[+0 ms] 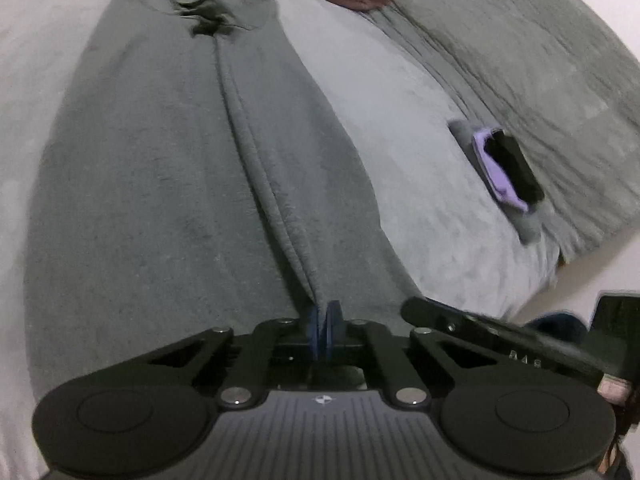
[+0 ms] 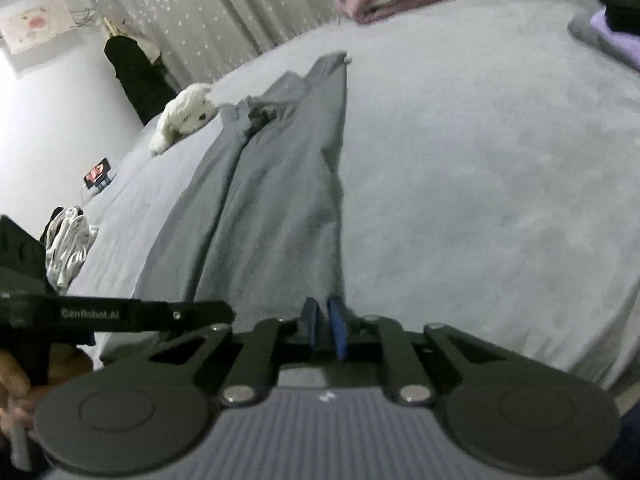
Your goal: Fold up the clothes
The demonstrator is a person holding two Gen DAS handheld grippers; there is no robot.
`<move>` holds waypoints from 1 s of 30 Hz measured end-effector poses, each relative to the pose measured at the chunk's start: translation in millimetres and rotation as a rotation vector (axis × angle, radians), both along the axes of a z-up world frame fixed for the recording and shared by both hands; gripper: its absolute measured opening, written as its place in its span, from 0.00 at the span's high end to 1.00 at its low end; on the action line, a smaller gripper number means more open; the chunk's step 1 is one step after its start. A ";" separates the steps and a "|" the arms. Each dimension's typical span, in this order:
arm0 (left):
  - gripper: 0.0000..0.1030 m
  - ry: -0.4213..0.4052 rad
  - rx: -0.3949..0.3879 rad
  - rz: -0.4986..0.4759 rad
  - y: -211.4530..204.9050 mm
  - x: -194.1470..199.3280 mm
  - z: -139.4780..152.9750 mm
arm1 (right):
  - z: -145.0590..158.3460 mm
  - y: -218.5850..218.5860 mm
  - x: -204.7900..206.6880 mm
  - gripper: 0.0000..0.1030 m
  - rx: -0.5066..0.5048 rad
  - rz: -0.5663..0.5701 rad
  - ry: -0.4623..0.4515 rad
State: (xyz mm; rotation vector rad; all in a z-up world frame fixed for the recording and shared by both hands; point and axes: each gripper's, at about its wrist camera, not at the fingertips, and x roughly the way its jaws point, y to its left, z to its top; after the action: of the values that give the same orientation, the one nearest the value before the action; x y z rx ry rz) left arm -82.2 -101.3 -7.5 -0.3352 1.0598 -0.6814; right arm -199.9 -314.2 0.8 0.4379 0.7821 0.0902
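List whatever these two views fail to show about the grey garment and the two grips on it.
- Near hem of the grey garment: hidden in both wrist views by the gripper bodies.
- Left hand-held gripper: blue pads pinch a fold, but the layer count is not visible.
- Right hand-held gripper: pads close together; cloth between them is blurred, so the grip is uncertain.
- Dark far opening of the garment: too blurred to identify.
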 end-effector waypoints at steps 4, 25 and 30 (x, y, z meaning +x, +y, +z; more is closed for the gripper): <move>0.98 -0.025 0.001 0.028 -0.6 -11.1 6.5 | 9.4 0.0 -14.1 0.92 -0.041 -0.005 -0.031; 0.90 -0.265 0.203 -0.011 11.3 -14.3 38.2 | 20.9 18.6 -3.9 0.84 -0.195 0.049 -0.116; 0.90 -0.217 0.246 0.076 26.7 1.6 24.9 | 19.9 49.5 26.2 0.84 -0.234 0.177 -0.117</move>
State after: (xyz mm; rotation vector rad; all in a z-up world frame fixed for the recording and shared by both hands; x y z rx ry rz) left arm -80.6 -74.6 17.4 -0.0854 0.9063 -0.4998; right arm -173.7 -264.6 20.7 0.1400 0.7050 0.1854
